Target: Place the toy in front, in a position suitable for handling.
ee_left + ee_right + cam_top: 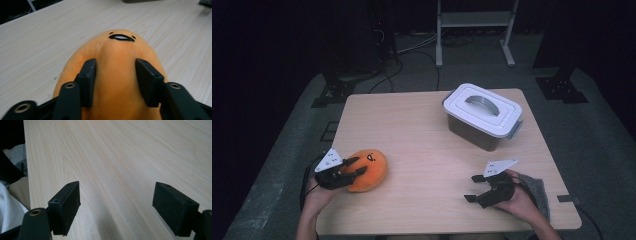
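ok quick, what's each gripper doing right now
left gripper: fingers shut on the orange egg-shaped plush toy.
right gripper: open, holding nothing, over the pale wooden table.

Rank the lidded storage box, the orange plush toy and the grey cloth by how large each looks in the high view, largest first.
1. Lidded storage box: clearly largest.
2. Orange plush toy: smaller, partly covered by the left gripper.
3. Grey cloth: looks smallest, but the person's hand hides part of it, so its place below the toy is unsure.
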The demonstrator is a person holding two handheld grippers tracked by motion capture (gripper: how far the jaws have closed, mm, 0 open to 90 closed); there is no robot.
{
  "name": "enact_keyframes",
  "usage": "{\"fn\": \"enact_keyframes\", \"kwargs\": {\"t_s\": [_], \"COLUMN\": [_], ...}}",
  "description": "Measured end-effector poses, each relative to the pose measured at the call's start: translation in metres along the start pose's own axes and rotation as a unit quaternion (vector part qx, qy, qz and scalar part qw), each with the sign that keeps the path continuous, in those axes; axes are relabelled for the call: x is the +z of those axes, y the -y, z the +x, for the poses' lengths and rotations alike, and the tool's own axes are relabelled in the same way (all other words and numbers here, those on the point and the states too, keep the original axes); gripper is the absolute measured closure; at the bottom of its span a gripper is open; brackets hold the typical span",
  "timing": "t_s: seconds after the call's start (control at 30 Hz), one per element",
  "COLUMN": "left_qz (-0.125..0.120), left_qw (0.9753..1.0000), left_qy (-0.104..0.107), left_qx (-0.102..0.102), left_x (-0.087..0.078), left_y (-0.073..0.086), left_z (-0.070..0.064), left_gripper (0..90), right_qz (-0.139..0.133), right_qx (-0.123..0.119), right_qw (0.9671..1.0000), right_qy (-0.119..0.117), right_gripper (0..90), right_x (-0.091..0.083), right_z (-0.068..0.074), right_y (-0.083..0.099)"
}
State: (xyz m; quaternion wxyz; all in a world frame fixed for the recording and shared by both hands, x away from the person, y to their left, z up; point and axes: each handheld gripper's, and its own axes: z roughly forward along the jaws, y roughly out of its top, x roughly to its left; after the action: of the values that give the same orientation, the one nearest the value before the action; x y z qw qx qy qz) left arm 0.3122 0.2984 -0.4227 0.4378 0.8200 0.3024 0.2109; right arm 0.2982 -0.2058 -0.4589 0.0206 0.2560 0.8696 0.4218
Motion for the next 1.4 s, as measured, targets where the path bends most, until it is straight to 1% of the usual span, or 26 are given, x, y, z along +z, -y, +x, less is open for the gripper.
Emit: {"fn": "enact_keyframes", "kwargs": {"t_s": [0.07, 0.1, 0.33, 0.43, 0.53, 0.6, 0.63, 0.73, 0.8, 1.0, 1.07, 1.13, 1.27, 1.37, 1.4], "left_qz": [0.002, 0.003, 0.000, -0.007, -0.014, -0.017, -0.020, -0.025, -0.027, -0.044, -0.049, -0.050, -0.049, -0.047, -0.047], "left_qw": [1.0000, 1.0000, 0.9999, 0.9999, 0.9999, 0.9999, 0.9998, 0.9996, 0.9996, 0.9986, 0.9980, 0.9976, 0.9960, 0.9936, 0.9931], "left_qy": [-0.001, 0.000, -0.003, -0.007, -0.004, -0.002, -0.001, 0.002, 0.006, 0.029, 0.040, 0.047, 0.071, 0.093, 0.097], "left_qx": [0.003, 0.008, 0.016, 0.009, 0.000, 0.000, -0.005, -0.009, -0.006, -0.004, -0.001, 0.008, 0.027, 0.043, 0.046], "left_x": [0.001, 0.000, -0.001, -0.002, -0.003, -0.004, -0.005, -0.005, -0.005, -0.003, -0.001, 0.002, 0.010, 0.018, 0.020], "left_y": [0.000, 0.000, -0.003, -0.004, -0.005, -0.005, -0.006, -0.007, -0.009, -0.020, -0.025, -0.030, -0.042, -0.053, -0.056], "left_z": [0.000, 0.000, -0.001, -0.001, 0.000, 0.000, 0.000, 0.000, -0.002, -0.010, -0.014, -0.020, -0.032, -0.043, -0.046], "left_gripper": [57.8, 61.2, 67.9, 69.3, 69.6, 70.2, 70.2, 70.5, 70.6, 70.9, 71.0, 71.0, 71.0, 71.0, 71.0], "right_qz": [-0.002, -0.004, -0.013, -0.019, -0.025, -0.029, -0.030, -0.032, -0.032, -0.032, -0.032, -0.032, -0.036, -0.036, -0.037], "right_qx": [-0.001, 0.001, 0.004, 0.007, 0.010, 0.010, 0.012, 0.013, 0.014, 0.014, 0.015, 0.016, 0.020, 0.020, 0.021], "right_qw": [1.0000, 1.0000, 0.9999, 0.9998, 0.9996, 0.9995, 0.9995, 0.9994, 0.9994, 0.9994, 0.9993, 0.9993, 0.9991, 0.9991, 0.9991], "right_qy": [0.000, 0.001, 0.000, -0.001, 0.001, 0.002, 0.003, 0.005, 0.005, 0.008, 0.008, 0.009, 0.008, 0.009, 0.008], "right_gripper": [20.9, 20.9, 22.0, 22.1, 22.1, 22.1, 22.1, 22.1, 22.1, 22.1, 22.1, 22.1, 22.1, 22.1, 22.1], "right_x": [-0.001, -0.001, -0.005, -0.008, -0.011, -0.013, -0.013, -0.016, -0.016, -0.017, -0.017, -0.018, -0.020, -0.020, -0.020], "right_z": [-0.001, -0.001, -0.001, -0.002, -0.004, -0.005, -0.005, -0.006, -0.007, -0.009, -0.009, -0.010, -0.011, -0.011, -0.011], "right_y": [0.000, 0.000, 0.000, 0.000, 0.000, 0.001, 0.001, 0.001, 0.001, 0.002, 0.002, 0.003, 0.003, 0.003, 0.003]}}
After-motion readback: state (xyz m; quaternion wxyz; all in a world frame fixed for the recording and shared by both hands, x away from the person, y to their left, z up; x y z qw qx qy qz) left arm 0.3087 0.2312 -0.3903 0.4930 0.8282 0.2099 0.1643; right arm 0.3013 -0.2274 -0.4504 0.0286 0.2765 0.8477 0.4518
